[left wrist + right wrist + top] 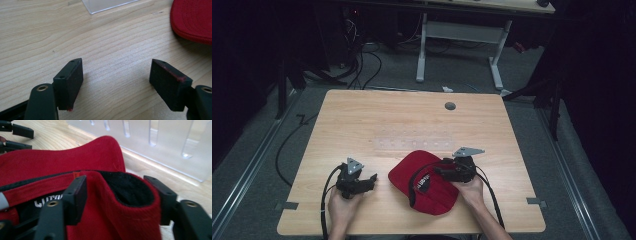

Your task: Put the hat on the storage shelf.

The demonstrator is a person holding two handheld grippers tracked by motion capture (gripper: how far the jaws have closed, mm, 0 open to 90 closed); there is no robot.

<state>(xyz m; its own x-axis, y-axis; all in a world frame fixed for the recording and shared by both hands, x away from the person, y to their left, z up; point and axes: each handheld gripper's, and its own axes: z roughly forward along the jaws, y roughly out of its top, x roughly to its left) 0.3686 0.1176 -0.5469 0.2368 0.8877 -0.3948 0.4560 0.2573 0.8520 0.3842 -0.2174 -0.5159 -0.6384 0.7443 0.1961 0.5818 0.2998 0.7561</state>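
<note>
- We hold two grippers: the left gripper (371, 179) spread wide over bare table (362, 115), grasping nothing.
- The right gripper (120, 192) pinches a fold of one red cap (427, 182), lying upturned at the near edge.
- Just beyond lies one clear slotted rack (412, 143), its slots empty.

Left gripper (371, 178): jaws spread wide, nothing between them, held low in the left hand (343, 205).
Right gripper (439, 170): jaws part-closed around a fold of red cap (105, 157), gripped by the right hand (472, 189).
</note>
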